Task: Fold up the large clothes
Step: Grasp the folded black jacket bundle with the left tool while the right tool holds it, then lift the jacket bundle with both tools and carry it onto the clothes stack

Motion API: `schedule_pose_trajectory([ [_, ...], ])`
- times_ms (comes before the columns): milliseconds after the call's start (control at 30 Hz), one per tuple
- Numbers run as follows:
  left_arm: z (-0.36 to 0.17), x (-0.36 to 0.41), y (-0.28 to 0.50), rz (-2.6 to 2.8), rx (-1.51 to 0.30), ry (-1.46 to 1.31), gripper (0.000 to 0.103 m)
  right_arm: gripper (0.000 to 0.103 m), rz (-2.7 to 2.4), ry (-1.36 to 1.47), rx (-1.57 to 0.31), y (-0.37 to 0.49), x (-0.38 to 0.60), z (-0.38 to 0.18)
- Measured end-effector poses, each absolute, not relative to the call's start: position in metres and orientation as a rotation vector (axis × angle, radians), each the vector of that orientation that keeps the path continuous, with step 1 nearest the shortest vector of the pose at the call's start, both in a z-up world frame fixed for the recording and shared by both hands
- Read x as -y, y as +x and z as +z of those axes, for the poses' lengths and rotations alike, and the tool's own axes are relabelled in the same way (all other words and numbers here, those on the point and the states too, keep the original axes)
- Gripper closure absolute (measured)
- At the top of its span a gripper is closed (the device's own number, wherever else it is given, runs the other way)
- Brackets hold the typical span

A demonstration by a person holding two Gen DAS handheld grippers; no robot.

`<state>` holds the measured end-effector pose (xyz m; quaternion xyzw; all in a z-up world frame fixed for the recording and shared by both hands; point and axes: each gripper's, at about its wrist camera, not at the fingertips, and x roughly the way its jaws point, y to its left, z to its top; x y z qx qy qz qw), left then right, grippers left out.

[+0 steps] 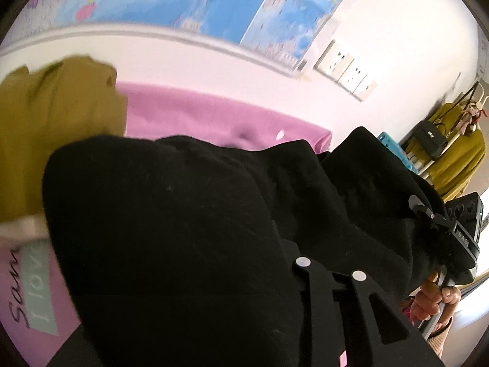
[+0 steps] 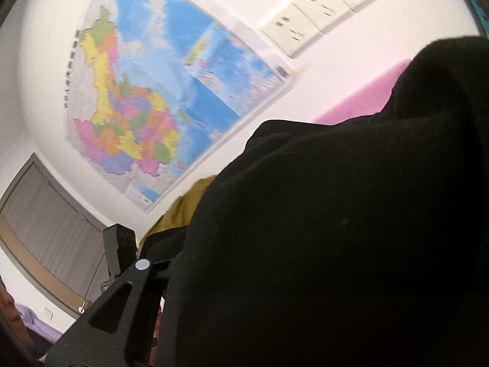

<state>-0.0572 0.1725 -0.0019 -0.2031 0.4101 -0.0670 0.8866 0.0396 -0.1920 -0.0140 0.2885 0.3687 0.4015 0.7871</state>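
Observation:
A large black garment (image 1: 183,214) fills the lower half of both wrist views and hangs lifted above the pink bedding (image 1: 198,116). My left gripper (image 1: 330,269) shows only its black linkage. Its fingertips are buried in the bunched cloth, which hangs from them. At the right of the left wrist view, my right gripper (image 1: 424,211) is clamped on another part of the same garment, and a hand (image 1: 434,296) holds its handle. In the right wrist view, my right gripper (image 2: 146,253) shows one bare finger (image 2: 119,241). The black garment (image 2: 336,229) hides the other.
A mustard garment (image 1: 55,128) lies on the bedding to the left. A colourful map (image 2: 146,91) and wall sockets (image 1: 345,70) are on the white wall behind. At the far right stands a rack with a mustard garment and a dark bag (image 1: 458,153).

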Motion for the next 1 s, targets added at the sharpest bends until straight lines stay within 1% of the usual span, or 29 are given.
schedule_pose_trajectory([
  [267, 0.067, -0.202, -0.058, -0.125, -0.738, -0.369, 0.079, 0.084, 0.965, 0.599, -0.678, 0.054, 0.182, 0.032],
  [300, 0.081, -0.209, -0.058, -0.114, -0.715, -0.356, 0.079, 0.084, 0.978, 0.593, -0.66, 0.06, 0.161, 0.051],
  [433, 0.125, -0.246, -0.064, -0.059, -0.62, -0.331, 0.079, 0.084, 1.061, 0.581, -0.579, 0.06, 0.14, 0.104],
  [667, 0.201, -0.324, -0.072, 0.108, -0.476, -0.28, 0.079, 0.084, 1.235, 0.606, -0.444, 0.087, 0.053, 0.165],
  [767, 0.231, -0.377, -0.068, 0.242, -0.401, -0.236, 0.079, 0.084, 1.295, 0.618, -0.379, 0.091, -0.008, 0.183],
  [833, 0.236, -0.412, -0.071, 0.303, -0.377, -0.243, 0.08, 0.084, 1.339, 0.599, -0.342, 0.092, -0.057, 0.179],
  [900, 0.224, -0.453, -0.076, 0.389, -0.355, -0.235, 0.08, 0.084, 1.382, 0.601, -0.388, 0.092, -0.105, 0.162],
  [933, 0.211, -0.473, -0.076, 0.427, -0.36, -0.253, 0.079, 0.084, 1.409, 0.605, -0.446, 0.09, -0.124, 0.143],
  [1000, 0.157, -0.527, -0.084, 0.538, -0.422, -0.327, 0.079, 0.083, 1.409, 0.562, -0.624, 0.087, -0.18, 0.086],
])
